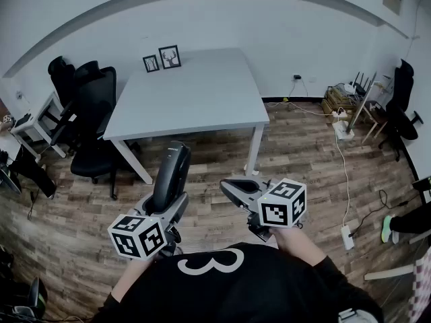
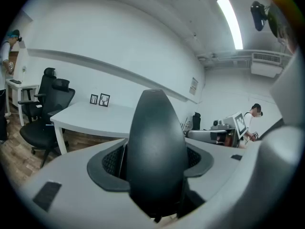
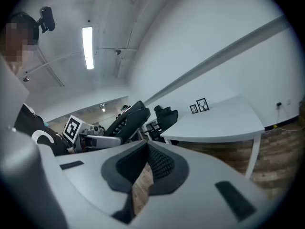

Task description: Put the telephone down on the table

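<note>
Chairs (image 1: 91,113) stand ahead and to the left of the left gripper (image 1: 165,207), clear of the path. Left gripper is clamped on the phone (image 1: 172,173). The jaws stand wide because the handset body fills them, with the pads pressing its two sides near the lower end. The phone rises out of the jaws, tilted forward and away from the person, probably carried that way so it can be laid flat. It is in the air over the wood floor, not yet over the table (image 1: 195,93). The table stands ahead of both grippers, well apart from them, its near edge facing the person and its top bare except for two small frames (image 1: 161,59) at the far edge. Plenty of room to set the phone down, so the next move looks like a reach forward. Right gripper (image 1: 239,188), just to the right of the left one, is closed at the tips and holds nothing. Only a sliver of floor shows between the pads. It seems to be idle, kept off to the side.
</note>
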Motion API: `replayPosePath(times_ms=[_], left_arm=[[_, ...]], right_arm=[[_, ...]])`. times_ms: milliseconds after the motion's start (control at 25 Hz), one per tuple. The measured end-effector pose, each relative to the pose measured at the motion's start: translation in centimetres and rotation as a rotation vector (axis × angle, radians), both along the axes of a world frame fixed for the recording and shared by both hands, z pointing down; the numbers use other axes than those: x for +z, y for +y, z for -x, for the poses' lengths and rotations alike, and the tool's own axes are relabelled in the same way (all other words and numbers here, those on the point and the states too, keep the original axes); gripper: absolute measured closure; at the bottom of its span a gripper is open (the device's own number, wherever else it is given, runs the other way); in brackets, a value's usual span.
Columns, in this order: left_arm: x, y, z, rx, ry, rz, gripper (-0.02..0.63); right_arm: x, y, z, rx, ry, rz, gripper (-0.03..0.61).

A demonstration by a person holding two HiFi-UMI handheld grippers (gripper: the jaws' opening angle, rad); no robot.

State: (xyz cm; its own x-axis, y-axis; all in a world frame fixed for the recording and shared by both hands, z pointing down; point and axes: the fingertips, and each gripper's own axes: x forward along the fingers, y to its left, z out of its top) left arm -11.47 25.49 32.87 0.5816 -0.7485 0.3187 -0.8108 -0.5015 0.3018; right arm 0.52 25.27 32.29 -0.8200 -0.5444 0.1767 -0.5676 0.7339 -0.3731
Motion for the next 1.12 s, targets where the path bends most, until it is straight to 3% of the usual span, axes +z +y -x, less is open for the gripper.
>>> replayPosePath(times_ms=[520,760,1120], left_arm=[[0.2,1.8,-1.4,-0.024,0.017,0.001,0.322],[0.0,1.6,-1.6,-0.013,0.012,0.015,0.322],[1.8,0.4,-3.3,0.021,0.022,0.059,0.322]], right_arm=[[0.0,1.1,-1.4,-0.018,-0.018,-0.009,0.571],[-1.0,1.1,-1.7,-0.019,-0.122,-0.003,0.569],[1.9,0.3,-3.1,0.028,-0.061,0.023,0.569]])
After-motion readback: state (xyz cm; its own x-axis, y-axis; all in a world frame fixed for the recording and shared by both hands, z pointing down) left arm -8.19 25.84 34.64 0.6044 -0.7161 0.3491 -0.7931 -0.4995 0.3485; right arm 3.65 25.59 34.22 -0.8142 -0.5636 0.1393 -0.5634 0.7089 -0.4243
